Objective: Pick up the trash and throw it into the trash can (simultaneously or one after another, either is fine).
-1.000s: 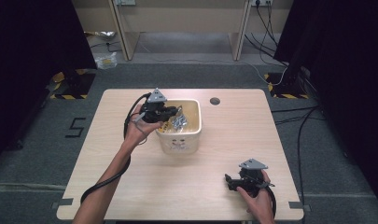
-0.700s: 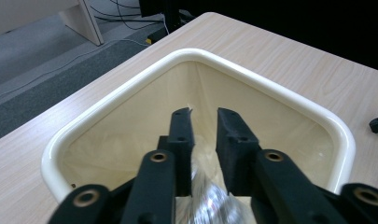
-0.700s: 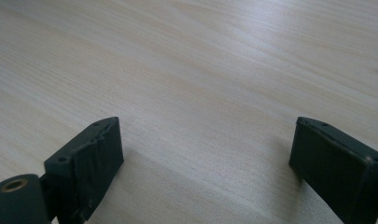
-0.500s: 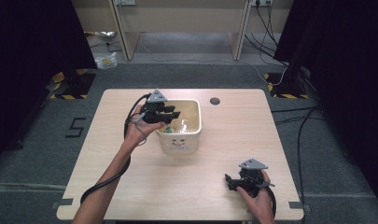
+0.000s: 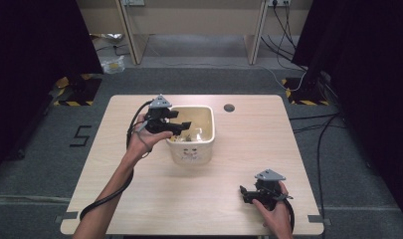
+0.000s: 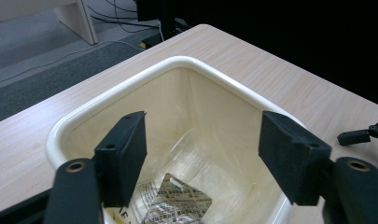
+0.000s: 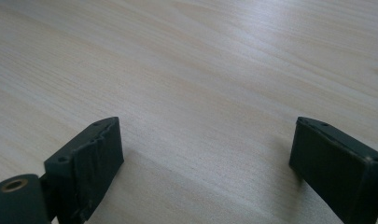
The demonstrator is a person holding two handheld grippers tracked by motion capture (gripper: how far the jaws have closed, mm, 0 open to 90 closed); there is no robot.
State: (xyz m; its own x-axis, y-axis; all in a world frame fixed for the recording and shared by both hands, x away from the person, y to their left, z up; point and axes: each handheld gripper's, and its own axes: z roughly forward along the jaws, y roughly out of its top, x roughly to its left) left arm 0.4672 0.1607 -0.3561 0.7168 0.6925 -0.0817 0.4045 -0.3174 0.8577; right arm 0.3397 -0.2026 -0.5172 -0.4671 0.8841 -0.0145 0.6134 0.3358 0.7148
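The right gripper (image 7: pixel 205 163) looks along its two black fingers (image 7: pixel 91 168) onto the table (image 7: pixel 200 70), a pale wood-grain top. The fingers stand wide apart, one at each lower corner, with bare table between them. The left one's pad looks rough and wrinkled. Both hover just above the table and cast soft shadows on it.

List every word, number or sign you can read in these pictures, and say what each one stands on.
"5": painted on the grey floor left of the table, high view.
Print on the wrapper lying in the cream bin: too blurred to read.
Drawing on the bin's front: too small to make out.
Black and yellow hazard stripes on the floor: no wording.
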